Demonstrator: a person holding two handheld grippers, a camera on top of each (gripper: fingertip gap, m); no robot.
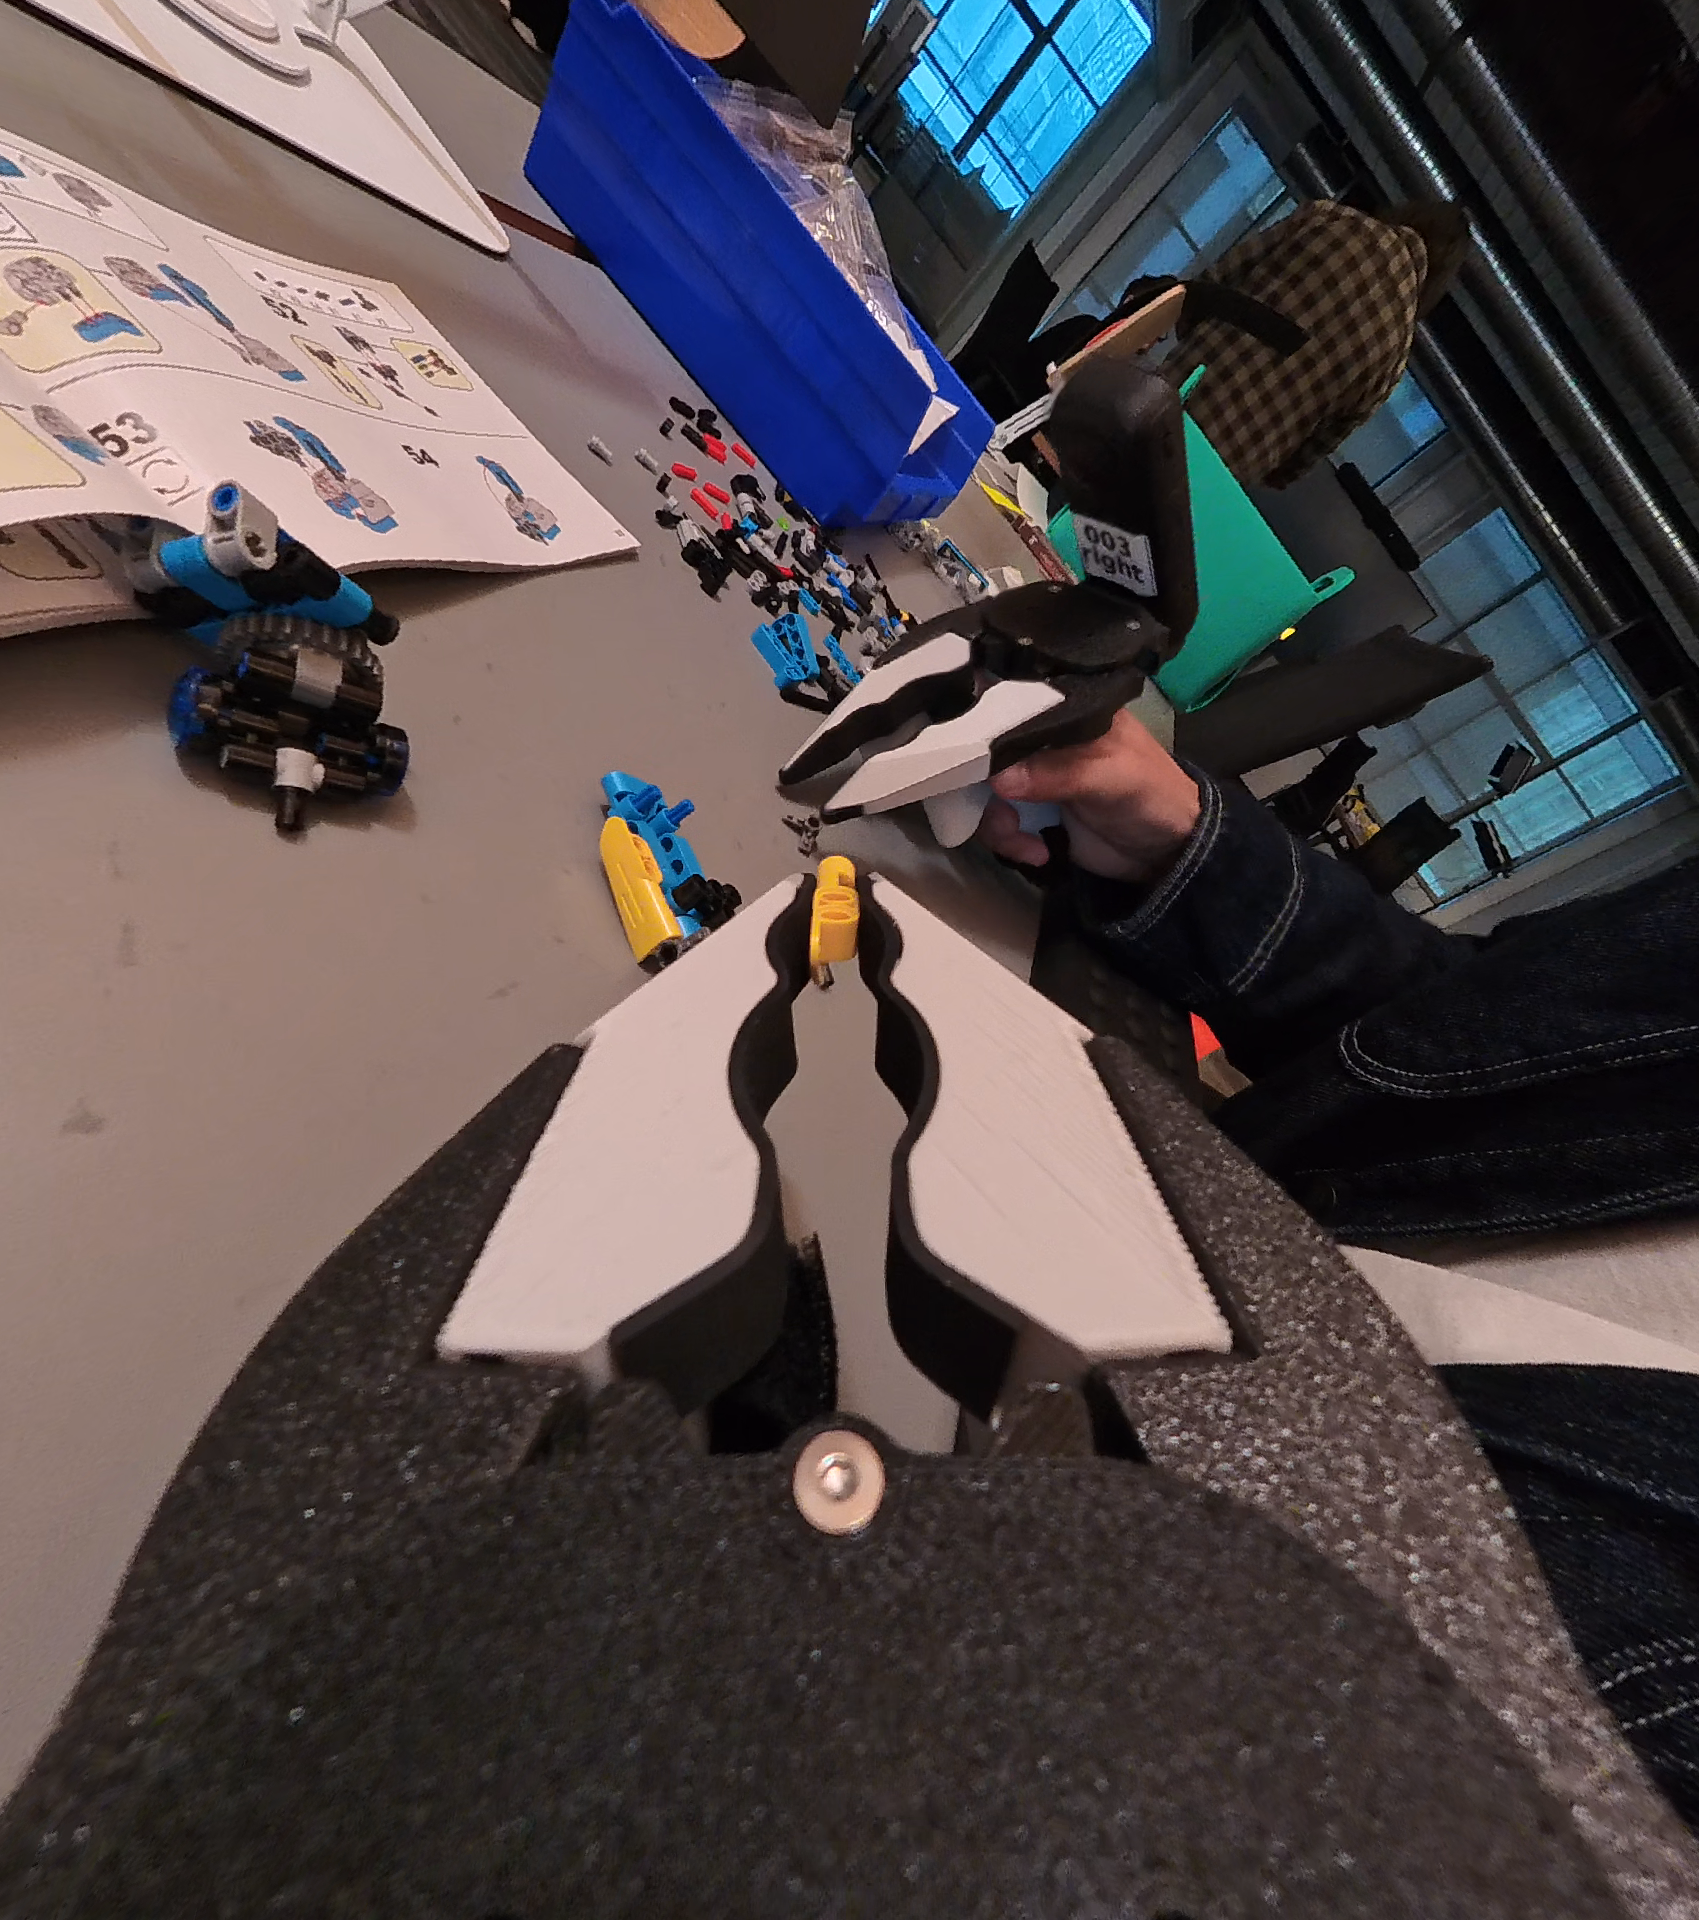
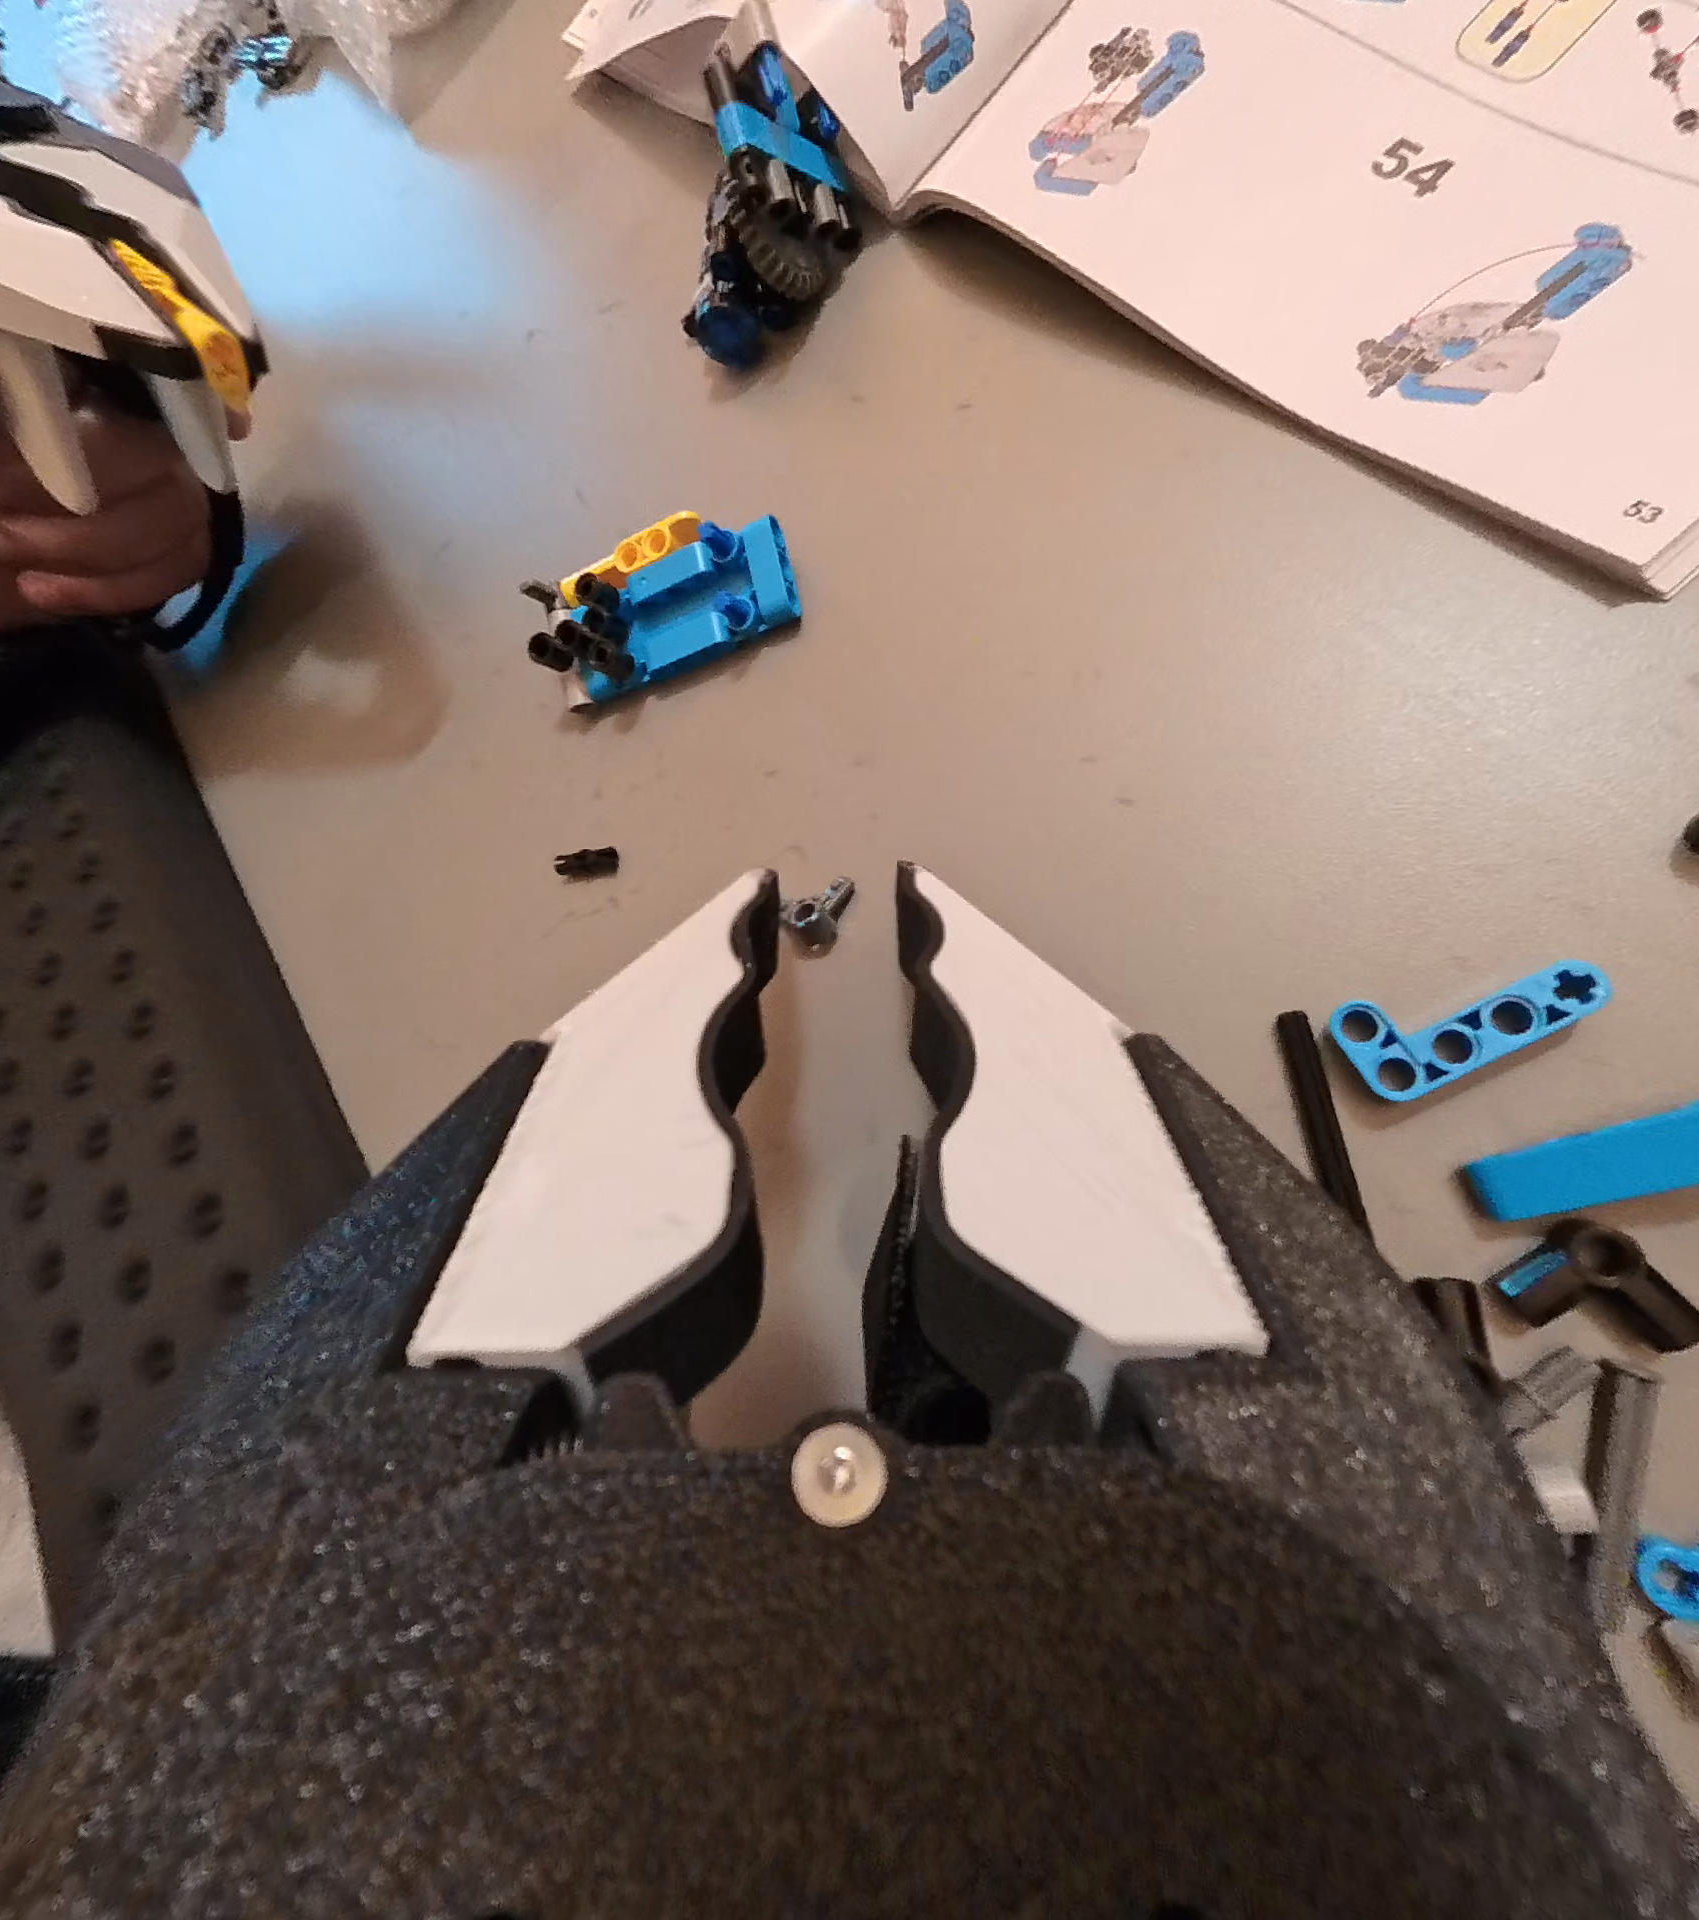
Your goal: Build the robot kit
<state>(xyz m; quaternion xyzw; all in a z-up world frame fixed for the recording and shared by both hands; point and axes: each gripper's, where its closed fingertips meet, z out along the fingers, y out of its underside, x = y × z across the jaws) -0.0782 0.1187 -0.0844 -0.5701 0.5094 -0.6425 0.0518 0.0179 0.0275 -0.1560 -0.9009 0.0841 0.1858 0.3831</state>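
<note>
1. Left gripper [image 1: 834, 888], centre of the left wrist view: clamped at the fingertips on a yellow beam piece [image 1: 834, 914], held upright between the black pads, raised off the grey desk [image 1: 201, 1039].
2. Same pairing at upper left of the right wrist view: left gripper [image 2: 227, 410] with the yellow beam piece [image 2: 201, 343] pinched at its tip, a hand [image 2: 14, 520] wrapped round the handle below.
3. Right gripper [image 2: 837, 883], centre of the right wrist view: fingers apart, nothing clamped, hovering low over the desk [image 2: 1084, 675].
4. Small dark grey connector [image 2: 817, 912] lying on the desk in the gap between those fingertips, nearer the left-hand finger; contact not discernible.
5. Black pin [image 2: 585, 861] just left of that finger's tip, apart from it.
6. Blue-and-yellow subassembly [image 2: 668, 613] above centre, well ahead of the right gripper; in the left wrist view [image 1: 658, 883] just left of the left gripper's tips.
7. Black geared assembly with blue parts [image 1: 289, 665] at left of the left wrist view, beside the open instruction booklet [image 1: 201, 343].
8. Loose blue beams at lower right of the right wrist view, among them an L-shaped beam [image 2: 1468, 1039].
9. Blue bin [image 1: 741, 270] at top centre of the left wrist view, a scatter of small parts [image 1: 772, 551] below it.
10. Right gripper [image 1: 814, 795] at right of centre there, tips low over the desk.
</note>
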